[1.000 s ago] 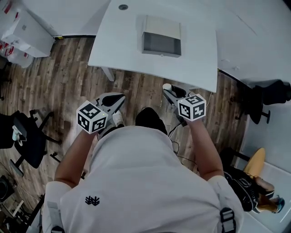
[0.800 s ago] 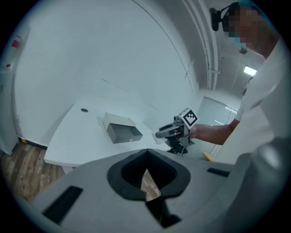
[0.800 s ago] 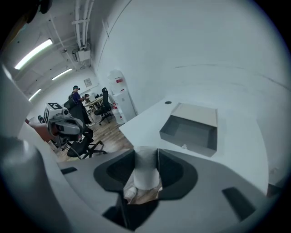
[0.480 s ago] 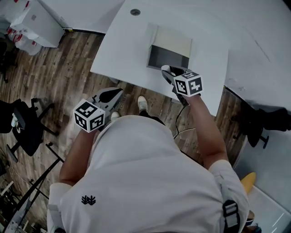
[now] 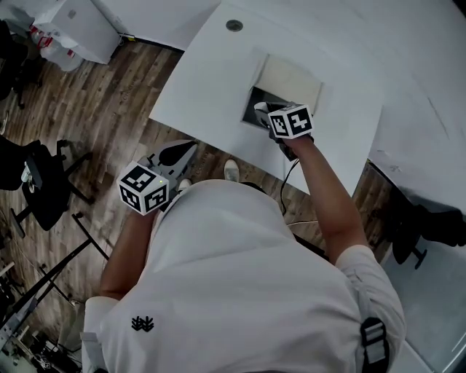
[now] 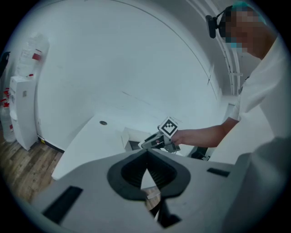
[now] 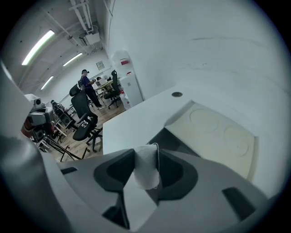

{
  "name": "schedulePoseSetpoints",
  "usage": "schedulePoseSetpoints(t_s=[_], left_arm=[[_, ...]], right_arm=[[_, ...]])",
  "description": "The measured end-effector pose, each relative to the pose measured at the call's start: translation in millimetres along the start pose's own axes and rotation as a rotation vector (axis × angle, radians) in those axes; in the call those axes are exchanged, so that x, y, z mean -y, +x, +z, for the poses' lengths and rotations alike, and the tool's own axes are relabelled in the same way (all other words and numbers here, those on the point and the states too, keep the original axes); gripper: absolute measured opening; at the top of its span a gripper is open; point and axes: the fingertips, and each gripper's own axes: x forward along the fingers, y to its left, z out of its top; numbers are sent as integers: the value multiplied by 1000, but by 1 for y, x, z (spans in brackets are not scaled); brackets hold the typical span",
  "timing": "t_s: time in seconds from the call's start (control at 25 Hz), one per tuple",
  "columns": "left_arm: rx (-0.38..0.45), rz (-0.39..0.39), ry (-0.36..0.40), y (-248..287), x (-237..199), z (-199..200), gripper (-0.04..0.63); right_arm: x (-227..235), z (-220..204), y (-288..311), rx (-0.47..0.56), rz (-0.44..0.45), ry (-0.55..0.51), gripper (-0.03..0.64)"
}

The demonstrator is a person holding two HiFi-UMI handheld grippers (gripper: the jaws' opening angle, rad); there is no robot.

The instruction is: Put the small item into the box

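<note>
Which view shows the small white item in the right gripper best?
The right gripper view: the small white item sits close-up between the jaws. Head view: a pale speck over the box. Left gripper view: too small to tell.

a dark wood-plank floor (image 5: 95,95) ran under a white angular table (image 5: 204,87) with a round grey cable hole (image 5: 234,25) near its far edge. a black swivel office chair (image 5: 47,200) stood well apart from a white boxy cabinet (image 5: 87,18). the plain white wall (image 6: 113,54) was bare, and long ceiling light strips (image 7: 38,45) glowed.
</note>
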Motion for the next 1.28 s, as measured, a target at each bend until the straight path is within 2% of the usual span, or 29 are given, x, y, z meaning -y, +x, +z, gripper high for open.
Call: schedulePoseSetpoints(t_s=[0.56, 0.92, 1.0, 1.28], left_arm=[[-2, 126, -63, -2, -15, 0, 8], [-1, 127, -56, -5, -20, 4, 8], [0, 122, -54, -9, -21, 4, 8], [-5, 87, -34, -22, -24, 0, 8]], right_arm=[[26, -19, 69, -171, 37, 9, 155], [23, -21, 78, -197, 29, 13, 164], [21, -22, 78, -195, 31, 12, 184], [15, -18, 68, -143, 18, 29, 210]])
